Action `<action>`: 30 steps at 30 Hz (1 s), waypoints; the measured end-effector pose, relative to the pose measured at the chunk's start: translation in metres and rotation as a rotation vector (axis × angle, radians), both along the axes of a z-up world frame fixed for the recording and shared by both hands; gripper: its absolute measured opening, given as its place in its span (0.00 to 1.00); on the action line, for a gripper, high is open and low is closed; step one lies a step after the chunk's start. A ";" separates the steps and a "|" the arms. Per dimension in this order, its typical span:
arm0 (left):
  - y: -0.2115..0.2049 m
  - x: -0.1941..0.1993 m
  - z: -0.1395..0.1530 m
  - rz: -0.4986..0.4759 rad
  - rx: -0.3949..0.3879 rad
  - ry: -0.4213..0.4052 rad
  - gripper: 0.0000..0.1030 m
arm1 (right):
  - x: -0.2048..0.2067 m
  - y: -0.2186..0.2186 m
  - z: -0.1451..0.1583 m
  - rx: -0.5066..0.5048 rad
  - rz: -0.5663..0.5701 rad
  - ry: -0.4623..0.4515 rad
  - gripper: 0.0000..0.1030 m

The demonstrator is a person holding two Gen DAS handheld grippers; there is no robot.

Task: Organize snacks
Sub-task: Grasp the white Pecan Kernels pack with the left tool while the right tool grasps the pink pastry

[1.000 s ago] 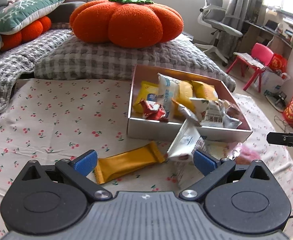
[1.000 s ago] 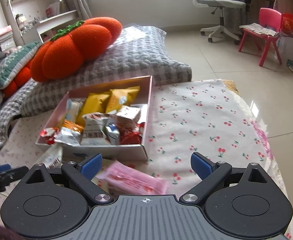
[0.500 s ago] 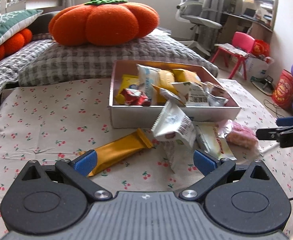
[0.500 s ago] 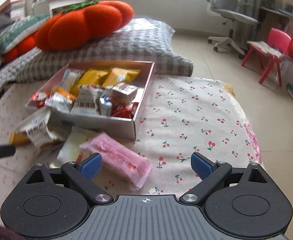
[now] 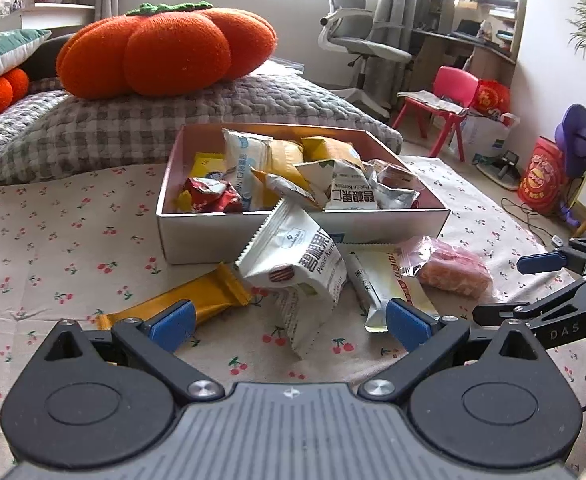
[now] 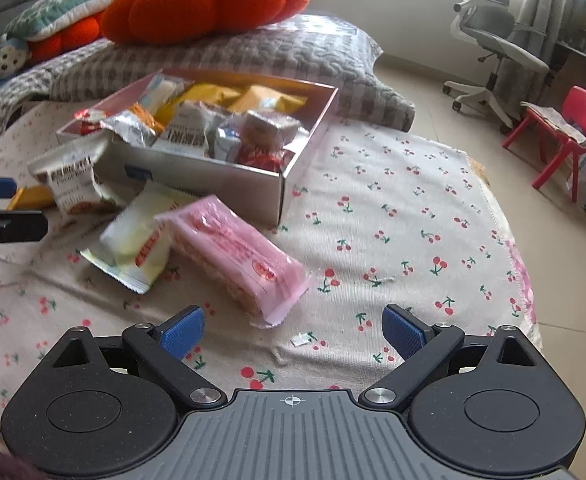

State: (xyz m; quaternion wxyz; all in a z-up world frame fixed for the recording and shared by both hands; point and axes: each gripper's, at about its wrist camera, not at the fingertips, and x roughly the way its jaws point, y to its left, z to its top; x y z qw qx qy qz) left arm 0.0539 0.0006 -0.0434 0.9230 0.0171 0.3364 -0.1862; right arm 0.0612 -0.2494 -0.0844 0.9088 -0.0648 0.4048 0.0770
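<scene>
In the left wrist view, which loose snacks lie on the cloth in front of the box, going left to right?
yellow bar → white pecan packet → pale cream packet → pink packet. Beyond that, at the right edge, is the right hand-held gripper, open.

I count four snack packets lying outside the box (image 5: 221, 236), all on the cloth along its near wall: one yellow bar (image 5: 181, 300), one white packet (image 5: 297, 264) leaning on the wall, one pale yellow packet (image 5: 381, 280) and one pink packet (image 6: 237, 248). Inside the box I make out roughly ten packets, piled too thickly for an exact count. Behind the box I see one big orange pumpkin cushion (image 5: 165, 48).
</scene>
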 end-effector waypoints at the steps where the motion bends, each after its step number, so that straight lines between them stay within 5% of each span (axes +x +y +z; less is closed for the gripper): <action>1: -0.001 0.001 -0.001 -0.001 -0.003 0.002 0.97 | 0.001 -0.001 -0.002 0.006 0.003 0.000 0.94; 20: -0.004 0.020 -0.014 -0.002 -0.089 0.024 0.57 | 0.024 -0.007 -0.018 0.116 0.055 -0.078 1.00; 30: 0.000 0.023 -0.012 0.002 -0.119 0.036 0.52 | 0.027 0.001 -0.018 0.115 0.077 -0.089 0.99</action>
